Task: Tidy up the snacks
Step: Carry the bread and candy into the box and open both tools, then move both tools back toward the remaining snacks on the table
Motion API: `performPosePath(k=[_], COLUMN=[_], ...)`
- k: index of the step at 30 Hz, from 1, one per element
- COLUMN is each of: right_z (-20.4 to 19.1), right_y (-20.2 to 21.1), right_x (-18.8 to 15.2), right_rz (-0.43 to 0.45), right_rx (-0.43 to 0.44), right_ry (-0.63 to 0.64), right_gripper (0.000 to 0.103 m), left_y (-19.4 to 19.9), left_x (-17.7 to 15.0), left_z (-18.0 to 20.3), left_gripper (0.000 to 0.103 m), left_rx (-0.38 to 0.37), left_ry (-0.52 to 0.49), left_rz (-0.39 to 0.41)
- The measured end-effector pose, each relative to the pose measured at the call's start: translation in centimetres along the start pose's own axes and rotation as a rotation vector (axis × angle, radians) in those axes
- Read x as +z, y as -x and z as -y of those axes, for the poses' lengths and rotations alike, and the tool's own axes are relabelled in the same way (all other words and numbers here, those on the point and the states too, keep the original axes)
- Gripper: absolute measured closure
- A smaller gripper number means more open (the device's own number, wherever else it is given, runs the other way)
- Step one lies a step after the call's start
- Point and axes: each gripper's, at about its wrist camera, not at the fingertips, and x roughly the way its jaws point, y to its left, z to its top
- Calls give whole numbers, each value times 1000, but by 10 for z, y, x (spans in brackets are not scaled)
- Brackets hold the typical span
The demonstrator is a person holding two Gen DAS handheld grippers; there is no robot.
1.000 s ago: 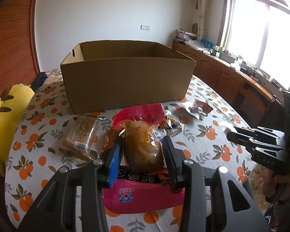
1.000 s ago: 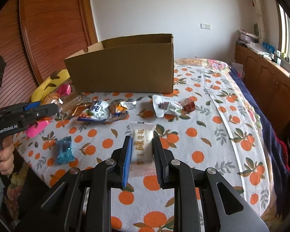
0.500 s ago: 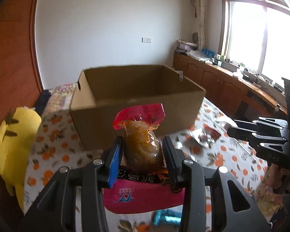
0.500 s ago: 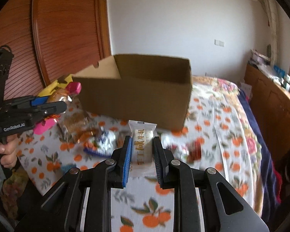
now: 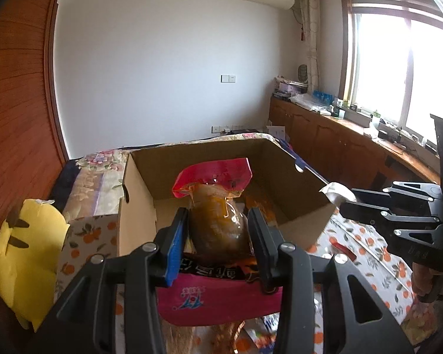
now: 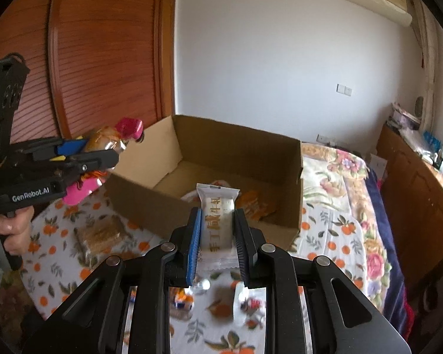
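My left gripper point(image 5: 218, 227) is shut on a pink-and-clear snack pouch point(image 5: 217, 215) and holds it raised at the near rim of the open cardboard box point(image 5: 136, 206). My right gripper point(image 6: 217, 224) is shut on a white wrapped cake bar point(image 6: 217, 221), held raised at the box's point(image 6: 292, 177) near wall. In the right wrist view the left gripper point(image 6: 103, 150) with its pouch point(image 6: 115, 138) hovers at the box's left corner. In the left wrist view the right gripper point(image 5: 348, 200) shows at the right with the white wrapper tip point(image 5: 336, 191). Some orange and white packets point(image 6: 254, 203) lie inside the box.
The table has an orange-print cloth point(image 6: 53, 253). A clear-wrapped brown cake point(image 6: 99, 236) lies left of the box, and small snack packets point(image 6: 183, 301) lie below my right gripper. A yellow plush point(image 5: 20, 253) sits at the table's left. Wooden cabinets point(image 5: 339, 153) line the window wall.
Both grippers have risen from the table with their snacks and moved forward to the box, so its inside now shows in both views.
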Motion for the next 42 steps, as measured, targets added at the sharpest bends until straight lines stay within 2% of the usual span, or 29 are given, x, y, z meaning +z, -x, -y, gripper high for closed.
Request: performPosePath(k=[10, 20, 32, 42], right_z=[13, 21, 29, 32], right_y=[-57, -97, -99, -92], right_x=[21, 9, 6, 3], right_rz=[-24, -76, -70, -47], right_rx=[7, -2, 1, -21], right_ry=[-5, -18, -57, -74], right_gripper=[83, 83, 80, 73], left_y=[-51, -80, -93, -76], left_x=[9, 1, -5, -5], left_z=[-24, -36, -37, -34], left_gripper=[63, 62, 60, 58], left_rx=[34, 39, 38, 56], left_ry=[20, 47, 53, 29], left_rz=[-39, -71, -90, -61])
